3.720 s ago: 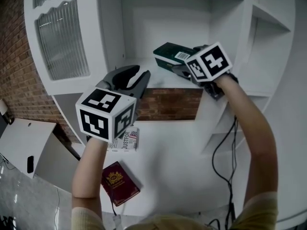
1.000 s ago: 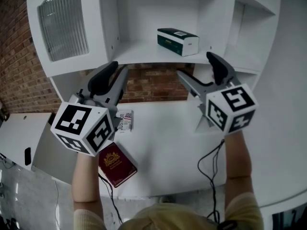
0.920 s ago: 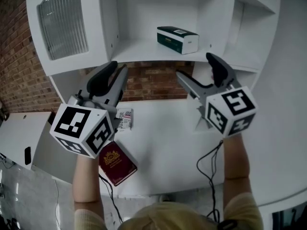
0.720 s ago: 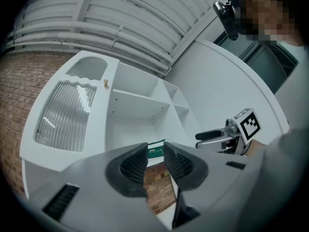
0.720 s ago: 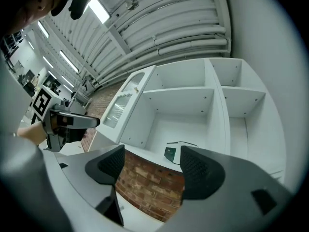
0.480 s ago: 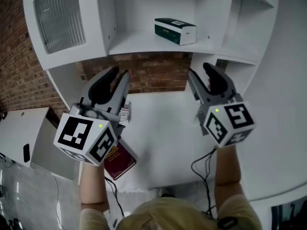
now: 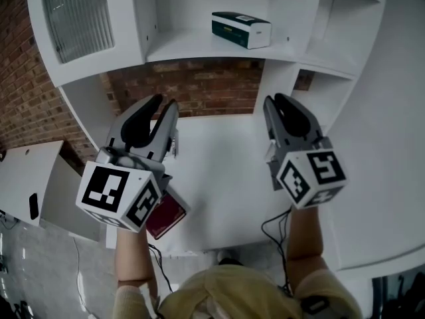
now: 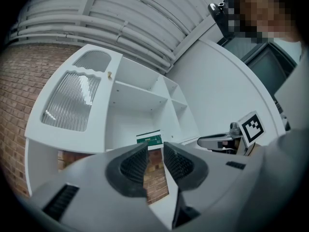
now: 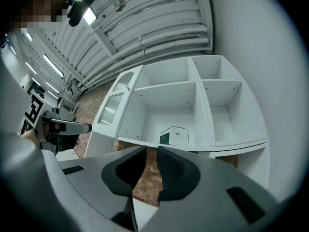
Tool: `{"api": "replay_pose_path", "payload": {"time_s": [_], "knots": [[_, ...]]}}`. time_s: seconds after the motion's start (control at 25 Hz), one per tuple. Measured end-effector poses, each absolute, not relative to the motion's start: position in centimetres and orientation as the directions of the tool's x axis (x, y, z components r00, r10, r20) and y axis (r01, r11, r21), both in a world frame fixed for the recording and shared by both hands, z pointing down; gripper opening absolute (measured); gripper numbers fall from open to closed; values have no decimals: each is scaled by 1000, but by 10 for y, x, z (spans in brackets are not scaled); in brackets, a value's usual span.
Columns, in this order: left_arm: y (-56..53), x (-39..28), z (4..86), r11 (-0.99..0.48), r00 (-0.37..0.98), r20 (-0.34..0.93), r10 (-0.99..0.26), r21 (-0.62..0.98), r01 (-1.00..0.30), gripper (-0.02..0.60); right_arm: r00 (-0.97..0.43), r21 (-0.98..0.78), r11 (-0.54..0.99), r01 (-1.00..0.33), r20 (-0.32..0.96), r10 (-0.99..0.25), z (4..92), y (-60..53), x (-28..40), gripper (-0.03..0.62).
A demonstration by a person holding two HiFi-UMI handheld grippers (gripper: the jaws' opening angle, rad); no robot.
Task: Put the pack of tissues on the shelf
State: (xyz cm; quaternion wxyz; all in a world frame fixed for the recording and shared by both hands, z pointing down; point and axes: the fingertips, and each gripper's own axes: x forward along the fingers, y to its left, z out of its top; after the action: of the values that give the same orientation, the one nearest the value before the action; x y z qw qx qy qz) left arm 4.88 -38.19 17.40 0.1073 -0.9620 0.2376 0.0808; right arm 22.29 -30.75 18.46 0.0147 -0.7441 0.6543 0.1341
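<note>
Already set pack of tissues (image 7: 241, 29) on shelf (image 7: 192, 47), so probably finished. Withdrew right gripper (image 7: 277, 105), just closing empty; left gripper (image 7: 164, 105) barely apart.

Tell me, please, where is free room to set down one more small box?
Shelf: bare left of the tissue pack, up to the side wall. Tabletop: bare middle, right of the maroon booklet. Crowded near that booklet.

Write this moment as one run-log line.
task: green-and-white rectangular tissue pack rests on white shelf | right tool: empty, jaws just been closing, narrow gap | left tool: empty, narrow gap
</note>
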Motion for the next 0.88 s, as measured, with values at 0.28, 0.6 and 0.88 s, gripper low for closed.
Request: {"api": "replay_pose_path", "payload": {"time_s": [0.28, 0.6, 0.88], "knots": [[-384, 37, 193, -866, 866, -189, -462, -112, -487, 100, 170, 110, -198, -974, -221, -960, 203, -298, 226, 5], [-383, 29, 209, -851, 853, -165, -496, -105, -515, 100, 189, 104, -214, -971, -210, -959, 217, -290, 218, 2], [-379, 19, 220, -851, 846, -164, -508, -57, -522, 100, 199, 74, -218, -973, -200, -959, 227, -283, 212, 2]]}}
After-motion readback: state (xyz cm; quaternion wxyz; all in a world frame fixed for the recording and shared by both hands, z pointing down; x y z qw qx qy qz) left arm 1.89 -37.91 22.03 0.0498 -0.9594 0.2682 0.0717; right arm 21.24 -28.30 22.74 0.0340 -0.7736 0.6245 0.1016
